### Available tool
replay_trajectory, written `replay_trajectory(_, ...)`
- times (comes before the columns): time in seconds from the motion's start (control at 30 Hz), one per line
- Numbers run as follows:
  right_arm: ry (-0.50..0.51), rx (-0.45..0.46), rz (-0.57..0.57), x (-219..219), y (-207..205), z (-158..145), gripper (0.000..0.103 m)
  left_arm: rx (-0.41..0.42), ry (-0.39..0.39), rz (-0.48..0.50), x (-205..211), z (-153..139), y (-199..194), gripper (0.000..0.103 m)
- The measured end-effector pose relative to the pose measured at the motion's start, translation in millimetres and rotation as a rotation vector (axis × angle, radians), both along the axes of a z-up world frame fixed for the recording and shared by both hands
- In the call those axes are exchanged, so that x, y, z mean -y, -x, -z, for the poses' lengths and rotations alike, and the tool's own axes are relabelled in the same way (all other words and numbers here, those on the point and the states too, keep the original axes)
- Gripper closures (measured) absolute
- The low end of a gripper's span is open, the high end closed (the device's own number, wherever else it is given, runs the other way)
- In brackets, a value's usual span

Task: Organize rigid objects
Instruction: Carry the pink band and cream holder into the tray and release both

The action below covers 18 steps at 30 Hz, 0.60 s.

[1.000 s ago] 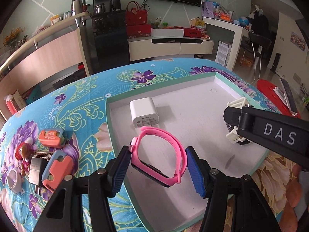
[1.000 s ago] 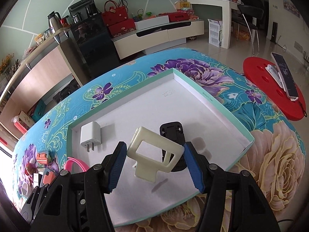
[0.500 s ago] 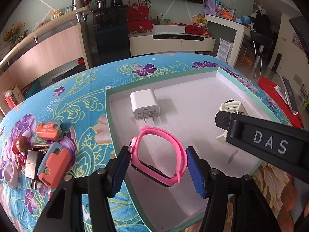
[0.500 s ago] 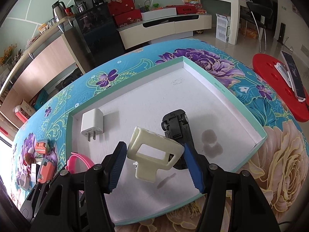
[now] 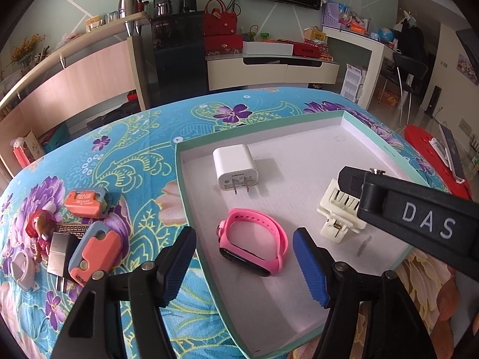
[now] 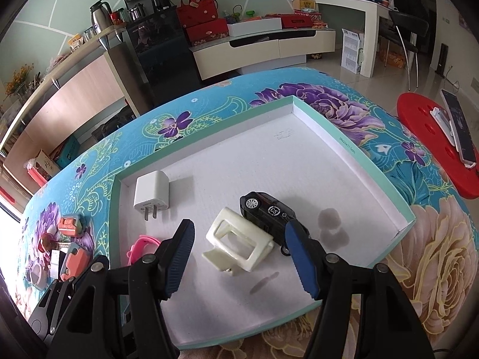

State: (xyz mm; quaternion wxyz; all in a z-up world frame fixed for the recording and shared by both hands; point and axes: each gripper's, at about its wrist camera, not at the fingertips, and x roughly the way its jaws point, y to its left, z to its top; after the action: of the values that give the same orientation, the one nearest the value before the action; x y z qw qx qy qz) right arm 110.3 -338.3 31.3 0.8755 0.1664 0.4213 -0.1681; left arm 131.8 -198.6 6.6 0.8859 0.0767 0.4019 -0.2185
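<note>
Both grippers have let go: the pink band and cream clip now lie in the tray, between the spread fingers of the left gripper and right gripper. Withdrawing carelessly could knock the clip against the toy car.

In the left wrist view the right gripper's black arm covers the far side of the cream hair clip and hides the toy car altogether. In the right wrist view the pink watch band shows only as a loop behind a blue finger, and that clip overlaps the black toy car. The print on the charger's plug face is too small to read. The small things left of the tray overlap, so the grey block is partly covered.
</note>
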Motion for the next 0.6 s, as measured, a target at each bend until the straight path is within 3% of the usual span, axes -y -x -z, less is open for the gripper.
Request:
replay_trajectory(0.2, -0.002, 0.020, 0.014, 3, 1, -2, 0.032, 0.011, 0.008, -0.037, -11, -4, -4, 0.017)
replay_trajectory(0.27, -0.001, 0.031, 0.025, 5, 2, -3, 0.020, -0.005, 0.019, -0.053, -16, -4, -7, 0.017)
replay_trajectory(0.4, 0.003, 0.044, 0.035, 7, 3, -4, 0.020, -0.020, 0.033, -0.091, -28, -6, -11, 0.015)
replay_trajectory(0.5, -0.001, 0.049, 0.034, 7, 3, -4, 0.020, -0.019, 0.045, -0.135, -41, -9, -16, 0.001)
replay_trajectory(0.6, -0.003, 0.052, 0.036, 7, 2, -2, 0.015, -0.024, 0.061, -0.193, -58, -10, -22, 0.000)
